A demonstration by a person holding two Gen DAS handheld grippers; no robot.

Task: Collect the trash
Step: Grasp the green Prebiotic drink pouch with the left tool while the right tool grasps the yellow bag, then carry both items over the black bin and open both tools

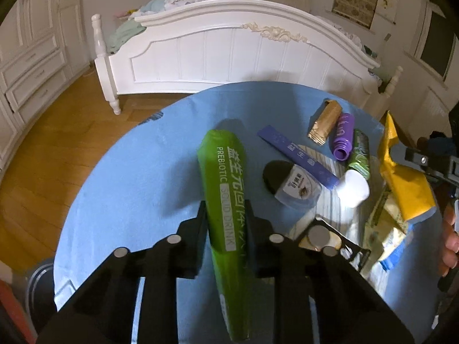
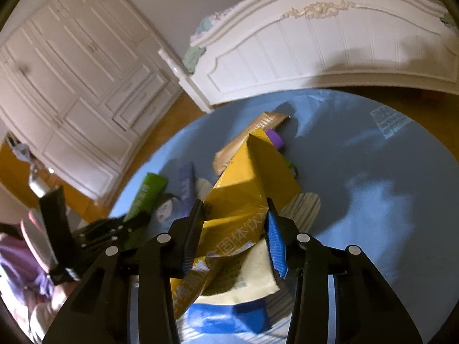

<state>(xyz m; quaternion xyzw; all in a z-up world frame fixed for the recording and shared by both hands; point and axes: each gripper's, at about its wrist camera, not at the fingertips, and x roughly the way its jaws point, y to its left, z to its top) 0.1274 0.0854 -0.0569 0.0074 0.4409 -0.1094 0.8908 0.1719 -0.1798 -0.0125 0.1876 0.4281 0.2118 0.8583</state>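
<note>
Left gripper (image 1: 226, 215), at the bottom centre of its own wrist view, pinches a long green sachet (image 1: 222, 180) printed "PREBIOTIC SOLID DRINK", which runs up the middle of the frame above the round blue-covered table (image 1: 129, 177). To the right of centre lies a cluster of trash: a purple strip sachet (image 1: 298, 156), a gold foil packet (image 1: 325, 123), a small purple bottle (image 1: 342, 137) on its side with its mouth open, a green wrapper (image 1: 360, 152), a white cap (image 1: 353, 187) and a small clear box with a dark lid (image 1: 292, 186). At the right edge hangs a crumpled yellow packet (image 1: 401, 177) with a blue end. A white bed footboard (image 1: 229, 54) fills the upper middle. In the right wrist view, the right gripper (image 2: 233, 212), at bottom centre, has its fingers closed against the yellow packet (image 2: 252, 172), whose creased foil rises to a peak mid-frame; Chinese characters show on it and its blue end hangs at the bottom. The green sachet (image 2: 147, 195) and left gripper (image 2: 126, 223) appear at left of centre, the gold foil packet (image 2: 252, 132) just above the yellow peak.
</note>
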